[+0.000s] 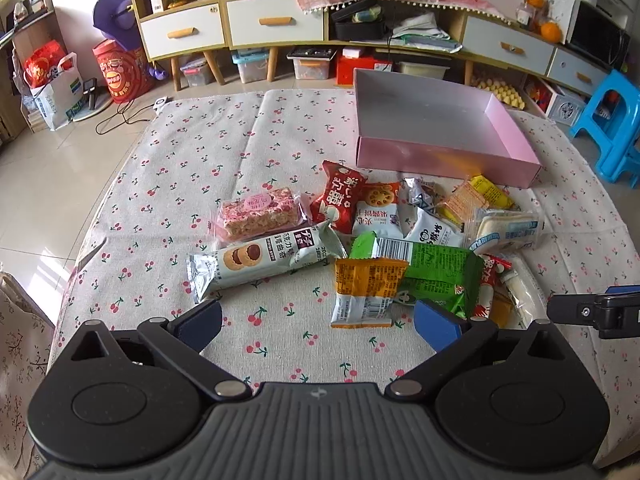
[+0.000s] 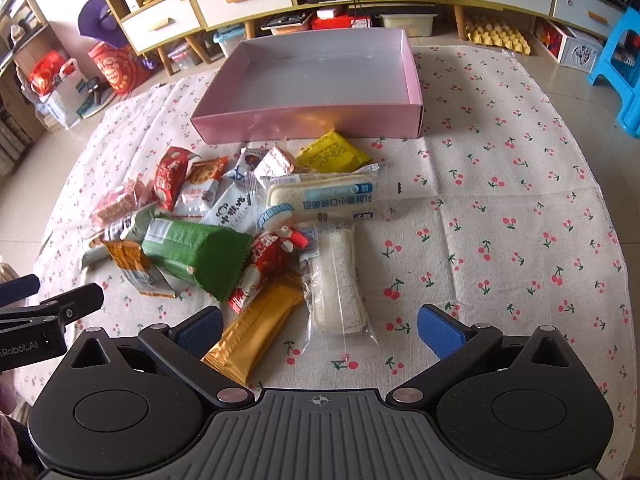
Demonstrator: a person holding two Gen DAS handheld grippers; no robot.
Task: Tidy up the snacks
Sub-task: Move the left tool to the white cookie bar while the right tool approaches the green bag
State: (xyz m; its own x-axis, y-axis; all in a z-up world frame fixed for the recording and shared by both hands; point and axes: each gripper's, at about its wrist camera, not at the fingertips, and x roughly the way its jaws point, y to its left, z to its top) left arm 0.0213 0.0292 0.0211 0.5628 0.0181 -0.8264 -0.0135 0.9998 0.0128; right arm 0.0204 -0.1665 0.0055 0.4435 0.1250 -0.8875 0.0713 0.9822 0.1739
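Note:
A pile of several wrapped snacks lies on the cherry-print cloth (image 1: 280, 136) in front of an empty pink box (image 1: 448, 160). My left gripper (image 1: 318, 322) hangs open just short of the pile, near an orange-and-white packet (image 1: 366, 292) and a long cookie pack (image 1: 260, 258). A green pack (image 1: 436, 270) lies to its right. My right gripper (image 2: 320, 334) is open too, low over the cloth, with a gold bar (image 2: 260, 324) and a clear-wrapped white bread (image 2: 338, 284) just ahead of its fingers. The pink box (image 2: 312, 120) sits beyond the pile there.
The table edge drops to a tiled floor (image 1: 52, 172) on the left. Shelves and drawers (image 1: 256, 20) line the far wall, with a blue stool (image 1: 612, 120) at right. Bare cloth (image 2: 520, 216) stretches right of the pile.

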